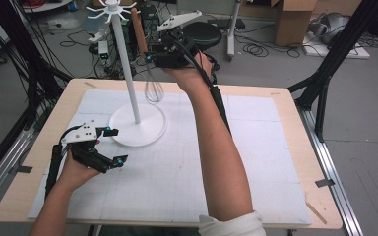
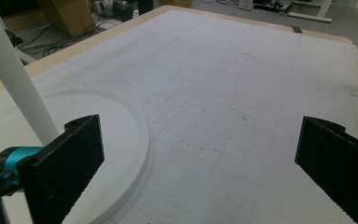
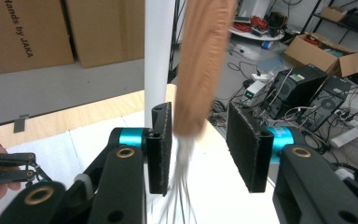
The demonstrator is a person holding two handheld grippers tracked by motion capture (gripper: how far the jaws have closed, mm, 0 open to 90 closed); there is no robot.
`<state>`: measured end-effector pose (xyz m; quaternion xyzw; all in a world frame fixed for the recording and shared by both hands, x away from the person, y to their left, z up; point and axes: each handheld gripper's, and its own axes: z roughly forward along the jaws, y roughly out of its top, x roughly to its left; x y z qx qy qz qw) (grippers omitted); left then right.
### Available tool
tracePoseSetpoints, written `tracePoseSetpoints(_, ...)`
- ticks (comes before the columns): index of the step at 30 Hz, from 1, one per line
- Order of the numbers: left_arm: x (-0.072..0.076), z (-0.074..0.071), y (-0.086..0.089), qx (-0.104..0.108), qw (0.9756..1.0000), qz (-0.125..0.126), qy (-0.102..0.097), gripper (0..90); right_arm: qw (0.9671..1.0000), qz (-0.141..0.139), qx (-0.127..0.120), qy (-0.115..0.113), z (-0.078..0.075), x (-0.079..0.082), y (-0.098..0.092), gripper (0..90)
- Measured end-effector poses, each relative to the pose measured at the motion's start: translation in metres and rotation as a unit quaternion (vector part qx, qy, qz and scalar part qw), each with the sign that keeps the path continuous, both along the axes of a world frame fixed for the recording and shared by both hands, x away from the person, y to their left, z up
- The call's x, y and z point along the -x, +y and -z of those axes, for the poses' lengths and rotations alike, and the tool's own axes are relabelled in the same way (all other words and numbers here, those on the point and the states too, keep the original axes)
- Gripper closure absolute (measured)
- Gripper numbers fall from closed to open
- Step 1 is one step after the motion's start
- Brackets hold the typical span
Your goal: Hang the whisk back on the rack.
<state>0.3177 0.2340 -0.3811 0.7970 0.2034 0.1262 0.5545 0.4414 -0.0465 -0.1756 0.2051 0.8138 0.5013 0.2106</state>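
Observation:
A whisk with a wooden handle (image 1: 137, 32) and wire loops (image 1: 153, 91) hangs upright beside the white stand's pole (image 1: 128, 73), its top up by the hooks (image 1: 112, 9). Whether it hangs on one I cannot tell. My right gripper (image 1: 150, 58) is level with the handle. In the right gripper view the handle (image 3: 203, 65) stands between the jaws of the right gripper (image 3: 198, 144), which is open, with a gap on each side. The handle looks blurred. My left gripper (image 1: 116, 145) rests open over the mat beside the stand's round base (image 1: 138, 125), nothing between its jaws.
In the left gripper view the left gripper (image 2: 198, 154) faces the white gridded mat (image 2: 242, 93), with the base's rim (image 2: 121, 140) and the pole (image 2: 14, 79) at left. Cardboard boxes (image 3: 32, 32), cables and computers (image 3: 303, 88) lie beyond the table.

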Motion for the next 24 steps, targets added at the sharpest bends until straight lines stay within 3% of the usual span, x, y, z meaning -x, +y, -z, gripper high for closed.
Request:
tracePoseSetpoints(13, 0.000, 0.000, -0.001, -0.002, 1.0000, 0.000, 0.000, 1.6, 0.9998, -0.007, -0.013, -0.017, -0.003, 0.018, -0.022, 52.1)
tracePoseSetpoints(24, 0.000, 0.000, -0.002, -0.003, 1.0000, 0.000, -0.001, 1.7, 0.9995, -0.010, -0.028, -0.009, 0.018, 0.032, -0.057, 47.3)
